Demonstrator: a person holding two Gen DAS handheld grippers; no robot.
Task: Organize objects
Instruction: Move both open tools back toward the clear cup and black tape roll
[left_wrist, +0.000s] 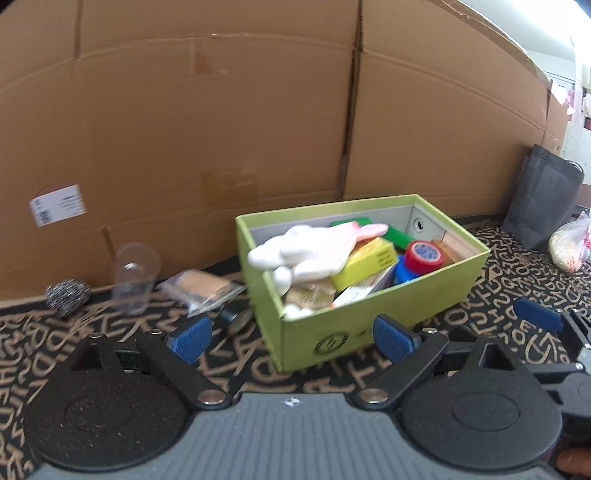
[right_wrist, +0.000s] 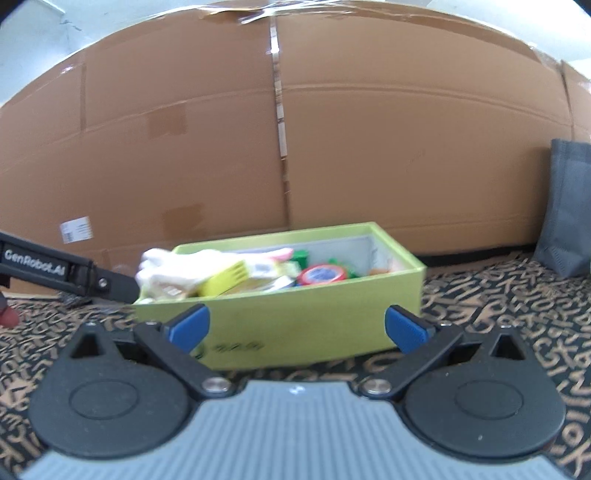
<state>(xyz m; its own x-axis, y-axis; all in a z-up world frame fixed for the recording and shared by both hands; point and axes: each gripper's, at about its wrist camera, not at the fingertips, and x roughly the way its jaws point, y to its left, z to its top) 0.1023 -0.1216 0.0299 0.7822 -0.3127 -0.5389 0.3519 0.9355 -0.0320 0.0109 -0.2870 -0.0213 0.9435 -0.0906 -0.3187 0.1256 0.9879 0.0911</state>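
A lime green box (left_wrist: 388, 314) sits on the patterned mat and shows in both views, in the right wrist view as the box (right_wrist: 295, 314). It holds a white and pink plush toy (left_wrist: 303, 247), a yellow carton (left_wrist: 369, 262), a red tape roll (left_wrist: 424, 254) and green pieces. My left gripper (left_wrist: 291, 336) is open and empty in front of the box. My right gripper (right_wrist: 295, 328) is open and empty, close to the box's front wall. Its blue pad (left_wrist: 539, 317) shows at the right of the left wrist view.
On the mat left of the box lie a clear plastic cup (left_wrist: 135, 277), a steel scourer (left_wrist: 68, 295), a bagged item (left_wrist: 203, 288) and a small dark roll (left_wrist: 236, 317). A cardboard wall (left_wrist: 258, 129) stands behind. A grey bag (left_wrist: 543, 199) and a plastic bag (left_wrist: 569, 247) sit at right.
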